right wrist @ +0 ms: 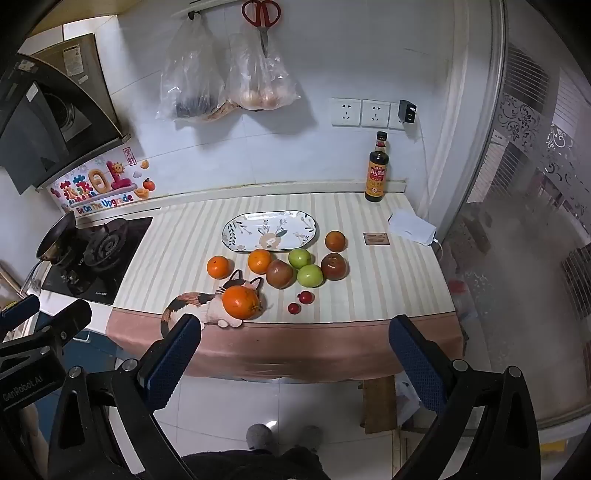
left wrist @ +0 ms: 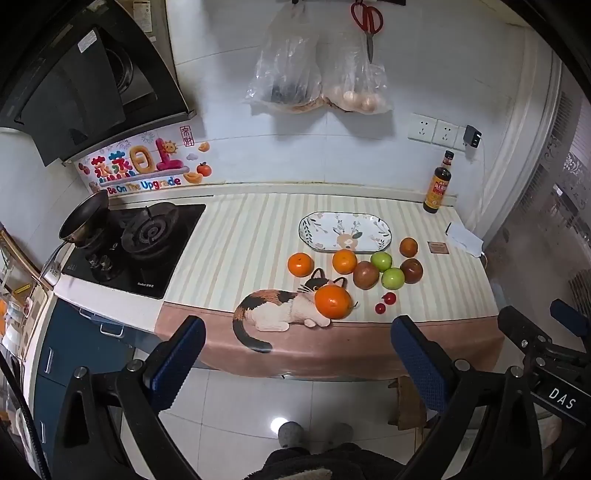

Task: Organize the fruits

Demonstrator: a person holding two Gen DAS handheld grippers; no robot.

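Blue, stippled pads front both views: the left hand-held gripper [left wrist: 295,354] hangs over the floor short of the bench [left wrist: 369,354], fingers spread wide with nothing between them, and the right hand-held gripper [right wrist: 295,350] matches it, gaping and empty too. Neither touches any fruit.

Now the fruit, all loose on the striped cloth [right wrist: 369,221]. Closest to the front edge sits the big orange [right wrist: 242,302], round, dimpled skin, bright, right on the head of a printed calico cat [right wrist: 195,306]. Just beside it to the right lie two tiny cherry tomatoes [right wrist: 306,297], glossy red, near each other but apart. Behind them the cluster: two smaller oranges [right wrist: 218,266] on the left side, two smooth green apples [right wrist: 309,275] touching or nearly so, and a pair of dull reddish-brown fruits [right wrist: 279,273] flanking the nearer apple. One more dark orange fruit [right wrist: 335,240] sits alone, further back on the right.

Behind the group, an oval ceramic plate [right wrist: 236,229] carries no fruit, glazed white with leaf sprigs and a deer face. A dark glass sauce bottle [right wrist: 376,170] stands upright at the wall. Left of the cloth, a black gas hob [right wrist: 96,254] holds a tilted frying pan [right wrist: 55,236]. Two crinkled clear plastic bags [right wrist: 192,85] and red-handled scissors [right wrist: 261,18] hang on the tiled wall.
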